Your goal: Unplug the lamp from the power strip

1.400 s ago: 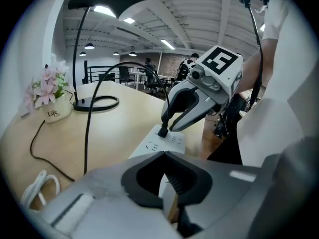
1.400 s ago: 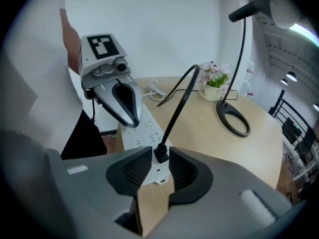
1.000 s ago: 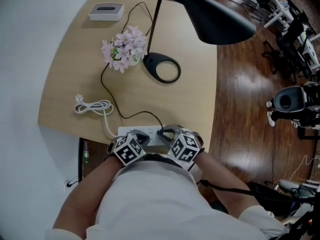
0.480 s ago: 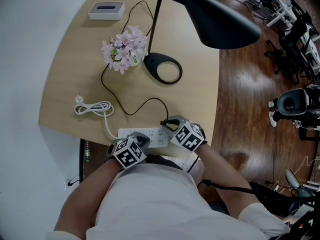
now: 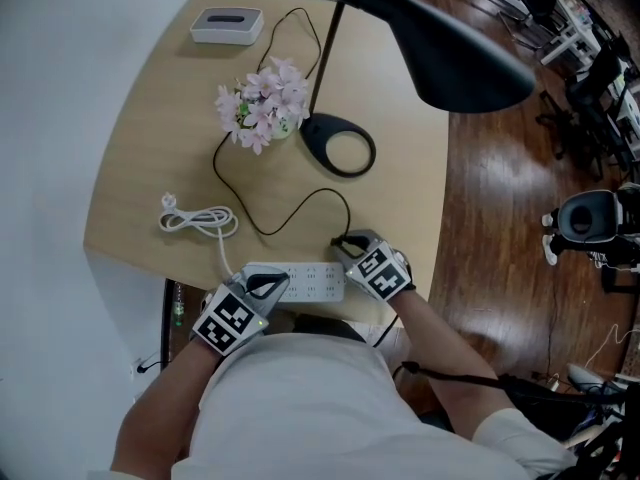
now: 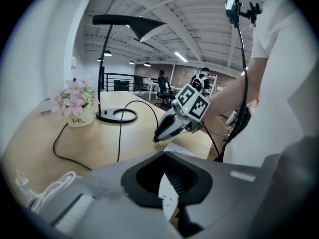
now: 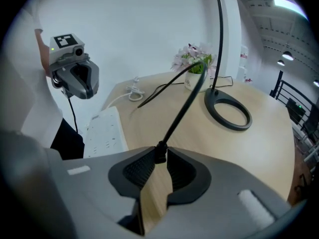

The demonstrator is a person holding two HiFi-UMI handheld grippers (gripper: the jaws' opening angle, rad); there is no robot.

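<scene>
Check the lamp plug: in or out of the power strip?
Out: the right gripper, fingers opening, holds the lamp plug clear of the power strip.

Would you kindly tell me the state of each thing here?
right claw: on the lamp plug, jaws opening
lamp plug: out of the power strip
left claw: shut, empty
power strip: flat on table, nothing plugged in
lamp: upright
white cord: coiled

A white power strip point(image 5: 305, 281) lies at 6 o'clock on the wooden surface point(image 5: 170, 118). At its 3 o'clock end, the right hand-held gripper point(image 5: 345, 246) is opening its jaws, with the end of the black cord point(image 5: 264, 234) between them. The left hand-held gripper point(image 5: 262, 286) sits over the strip's 9 o'clock end.
</scene>
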